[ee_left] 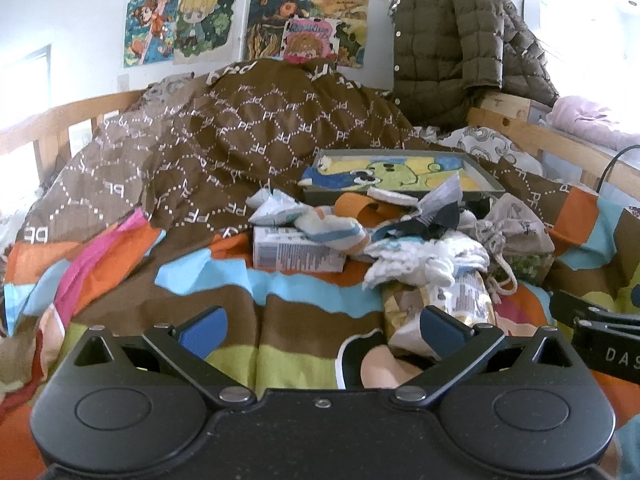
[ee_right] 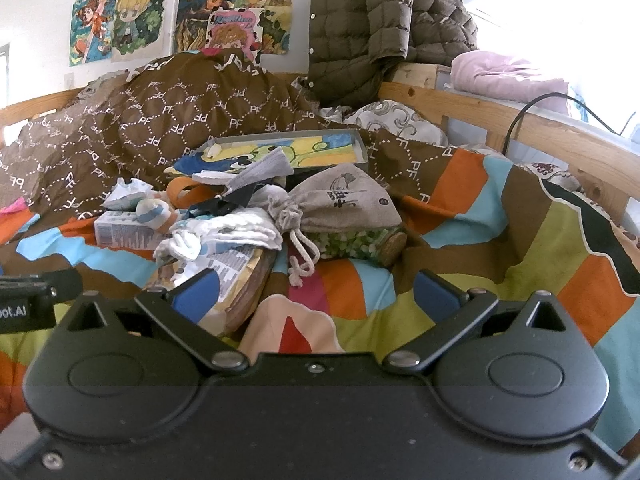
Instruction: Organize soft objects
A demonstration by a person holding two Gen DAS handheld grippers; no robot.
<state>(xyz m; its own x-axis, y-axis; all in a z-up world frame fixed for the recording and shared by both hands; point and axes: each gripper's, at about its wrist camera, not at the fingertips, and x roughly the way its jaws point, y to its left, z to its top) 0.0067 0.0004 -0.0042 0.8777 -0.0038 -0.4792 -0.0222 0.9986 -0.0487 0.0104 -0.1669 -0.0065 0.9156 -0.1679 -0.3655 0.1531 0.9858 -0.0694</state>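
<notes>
- Socks [ee_left: 424, 258] and a drawstring pouch [ee_right: 344, 200] lie heaped mid-bed, likely gathered for sorting.
- Left gripper [ee_left: 320, 330] and right gripper [ee_right: 316, 292] hover short of the pile, jaws wide, holding nothing.
- Striped quilt [ee_right: 500, 240] lies underneath.

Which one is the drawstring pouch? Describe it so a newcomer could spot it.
Start at the grey tray with the cartoon picture on the striped bedspread. Just in front of it, at the right end of the clutter pile, lies the drawstring pouch. It alone is beige linen with dark print and a knotted white cord; its neighbours are white socks.
</notes>
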